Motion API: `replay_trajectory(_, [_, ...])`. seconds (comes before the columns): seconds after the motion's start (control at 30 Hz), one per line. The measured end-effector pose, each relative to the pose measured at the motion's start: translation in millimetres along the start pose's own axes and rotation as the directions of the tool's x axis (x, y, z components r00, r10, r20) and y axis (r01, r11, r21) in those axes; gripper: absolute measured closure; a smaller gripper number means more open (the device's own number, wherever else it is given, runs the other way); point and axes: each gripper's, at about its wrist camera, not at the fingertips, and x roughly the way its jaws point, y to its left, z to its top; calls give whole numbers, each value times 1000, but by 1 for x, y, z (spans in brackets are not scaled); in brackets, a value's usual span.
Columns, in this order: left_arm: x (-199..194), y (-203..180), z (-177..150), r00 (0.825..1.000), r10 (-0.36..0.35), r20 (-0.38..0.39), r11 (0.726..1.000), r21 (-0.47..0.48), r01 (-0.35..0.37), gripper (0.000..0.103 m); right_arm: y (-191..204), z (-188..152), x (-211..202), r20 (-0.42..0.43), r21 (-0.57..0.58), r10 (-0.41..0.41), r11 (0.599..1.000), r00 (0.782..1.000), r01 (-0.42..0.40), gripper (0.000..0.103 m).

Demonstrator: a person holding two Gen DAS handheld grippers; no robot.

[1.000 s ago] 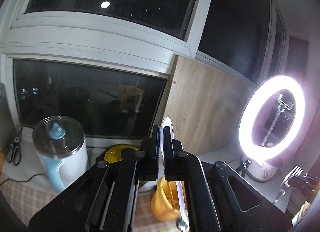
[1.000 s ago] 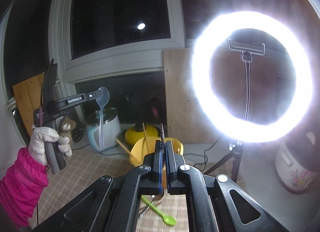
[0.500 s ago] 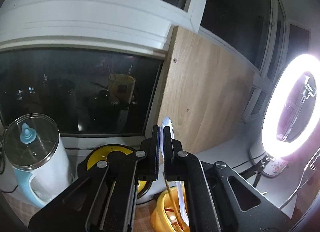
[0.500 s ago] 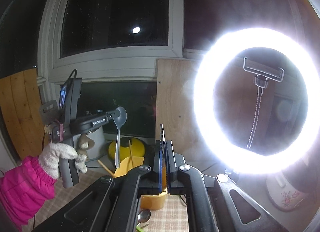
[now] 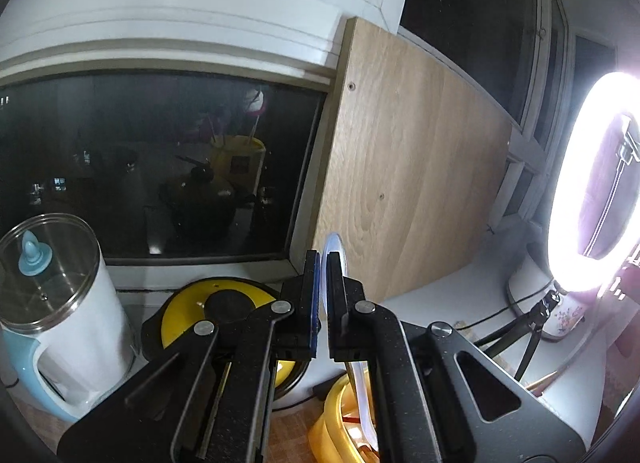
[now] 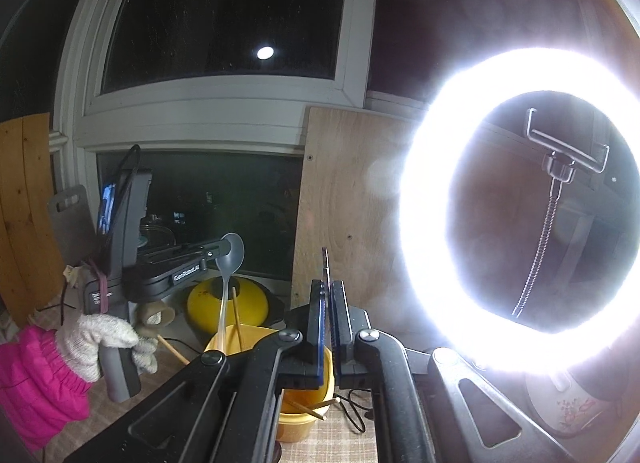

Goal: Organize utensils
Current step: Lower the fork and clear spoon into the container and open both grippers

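Here, left wrist view: left tool (image 5: 323, 267) clamped on a translucent spoon (image 5: 335, 253), bowl end up above the fingertips, handle running down between the fingers into the yellow utensil holder (image 5: 334, 419) directly below the tool. Left of the tool, white kettle (image 5: 60, 303) with glass lid and pale blue handle; just behind the left finger, yellow pot lid (image 5: 192, 307) with black knob. Ahead and to the right, wooden board (image 5: 404, 167) leaning against the window frame. Far right, lit ring light (image 5: 572, 191) with a floral jar (image 5: 566, 319) at its base.

Right wrist view: right tool (image 6: 329, 291) closed on a thin, dark, flat utensil handle (image 6: 325, 263) standing upright above the fingertips; kind of utensil not discernible. Left of this tool, left tool seen from the side, carried by a gloved hand (image 6: 100, 343) with a pink sleeve (image 6: 36, 379), gripping the spoon by its neck, handle tip lowered into the yellow utensil holder, which sits just below and left of the right tool on the checked tabletop (image 6: 348, 443). Chopsticks (image 6: 237, 321) leaning in the same holder. Ring light filling the right side.
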Motion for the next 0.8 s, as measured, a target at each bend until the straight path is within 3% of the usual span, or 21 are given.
replay_trajectory(0.3, [-2, -4, -7, 1000, -9, -23, 1000, 19, 9, 103, 4, -9, 23, -44, -16, 0, 1000, 999, -1, 103])
replay_trajectory(0.7, [-13, -20, -8, 997, -47, -57, 996, 75, 51, 101, -7, -26, 33, -127, 63, 71, 996, 989, -64, 100])
replay_trajectory(0.8, [-16, -21, -8, 997, -46, -63, 996, 71, 50, 99, -8, -26, 28, -116, 63, 74, 996, 990, -67, 87])
